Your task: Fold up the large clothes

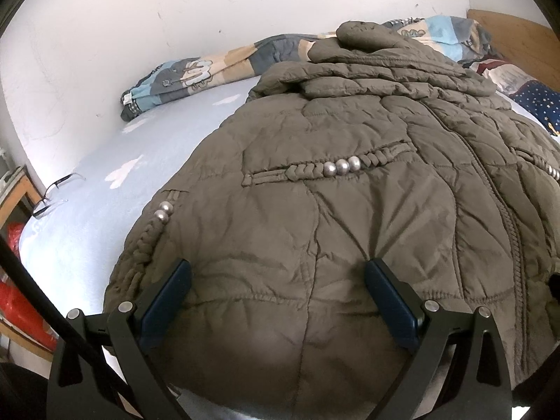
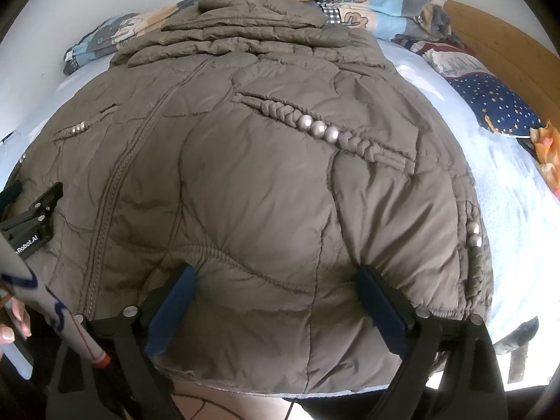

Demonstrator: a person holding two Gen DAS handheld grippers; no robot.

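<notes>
- Left gripper [image 1: 278, 301], bottom of its frame: jaws spread wide over the hem of the quilted jacket [image 1: 332, 210], nothing pinched.
- Right gripper [image 2: 276, 309], bottom of its frame: jaws equally wide over the hem, gripping nothing.
- The jacket lies front up on the bed [image 1: 87, 217], filling the centre of both frames, hood at the top.
- Judgement: pinch both hem corners deep through the padding, then carry them level toward the hood.
- No containers in view; glasses [image 1: 57, 192] lie at the left.
</notes>
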